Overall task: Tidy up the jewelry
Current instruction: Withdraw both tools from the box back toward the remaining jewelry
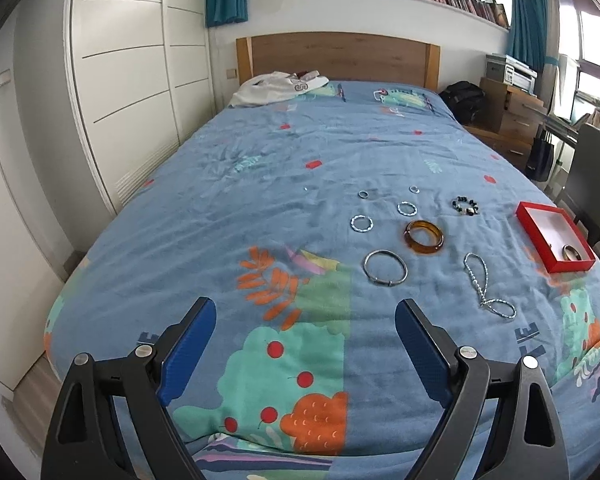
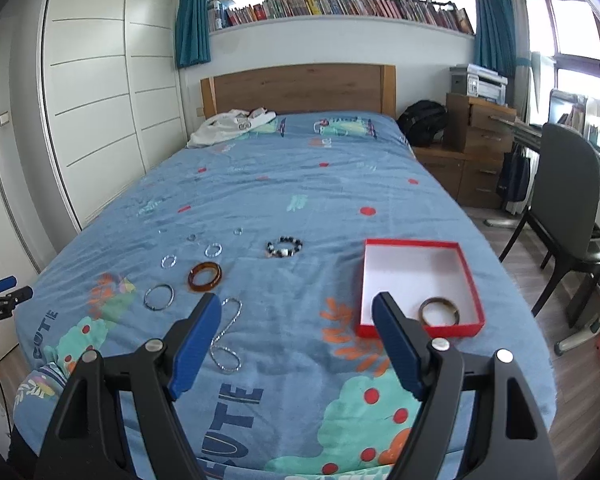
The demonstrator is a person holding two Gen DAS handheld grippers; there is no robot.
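Note:
Jewelry lies spread on the blue patterned bedspread (image 1: 260,184): an amber bangle (image 1: 424,237), a silver bangle (image 1: 385,267), a silver chain (image 1: 485,284), a dark bead bracelet (image 1: 465,205) and several small silver rings (image 1: 362,223). A red box (image 1: 572,266) at the right holds one brownish bangle (image 1: 571,252). My left gripper (image 1: 306,302) hovers open and empty, short of the silver bangle. My right gripper (image 2: 297,298) is open and empty too, between the chain (image 2: 226,336) and the red box (image 2: 412,243) with its bangle (image 2: 439,311). The amber bangle (image 2: 205,277) lies left of it.
A white garment (image 1: 276,88) lies by the wooden headboard (image 1: 340,56). White wardrobe doors (image 1: 120,80) run along the left. A dark chair (image 2: 568,200), wooden drawers (image 2: 480,140) and a black backpack (image 2: 424,122) stand right of the bed. A hand holds the left gripper (image 2: 14,288) at the bed's left corner.

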